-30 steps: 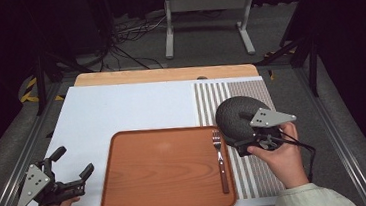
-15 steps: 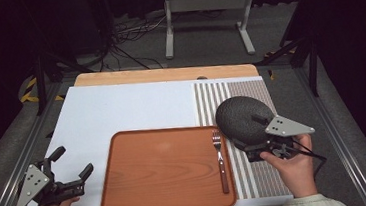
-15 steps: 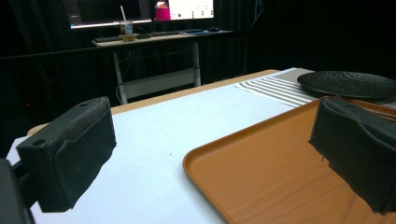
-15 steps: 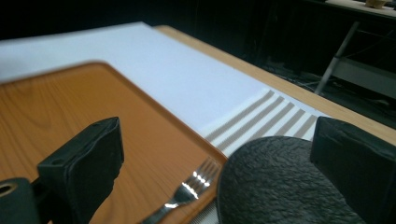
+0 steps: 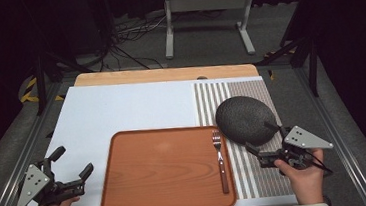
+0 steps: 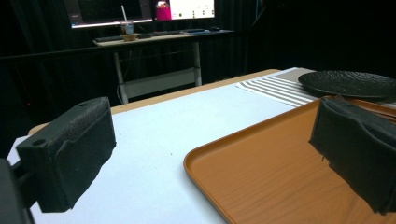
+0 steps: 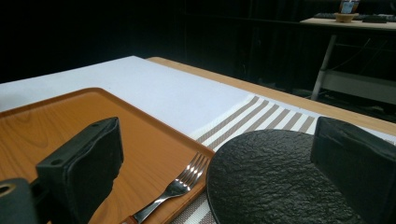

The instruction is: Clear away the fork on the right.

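Tray [image 5: 162, 170] — 1, 1 fork [image 5: 220, 160]; 1 plate [image 5: 245, 120]; 2 grippers [image 5: 68, 165] [image 5: 263, 138] agape.

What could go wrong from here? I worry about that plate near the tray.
The black plate lies on the striped mat with its edge close to the tray rim; a nudge from the open right gripper just behind it could push it onto the fork. Gripped at one edge, the plate might also tip.
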Demonstrator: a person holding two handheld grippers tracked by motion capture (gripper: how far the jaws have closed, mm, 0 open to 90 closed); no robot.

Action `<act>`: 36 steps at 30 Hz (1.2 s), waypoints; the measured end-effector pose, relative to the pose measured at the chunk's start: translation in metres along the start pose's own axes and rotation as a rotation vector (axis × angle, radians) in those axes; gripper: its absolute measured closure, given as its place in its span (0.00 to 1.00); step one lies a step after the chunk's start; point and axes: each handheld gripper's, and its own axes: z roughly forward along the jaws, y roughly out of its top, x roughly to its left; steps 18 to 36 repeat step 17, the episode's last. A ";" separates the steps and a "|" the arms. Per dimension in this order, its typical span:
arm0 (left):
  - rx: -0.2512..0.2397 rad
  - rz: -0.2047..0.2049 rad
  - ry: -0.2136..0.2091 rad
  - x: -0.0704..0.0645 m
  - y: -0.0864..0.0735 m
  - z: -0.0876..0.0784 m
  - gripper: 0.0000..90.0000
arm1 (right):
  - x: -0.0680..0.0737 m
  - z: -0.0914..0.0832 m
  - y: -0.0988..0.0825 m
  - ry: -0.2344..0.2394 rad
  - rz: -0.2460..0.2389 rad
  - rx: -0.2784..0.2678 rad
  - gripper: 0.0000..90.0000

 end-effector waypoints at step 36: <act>-0.007 -0.006 -0.002 0.000 0.000 0.000 0.01 | -0.015 -0.002 -0.036 -0.023 0.097 0.020 0.04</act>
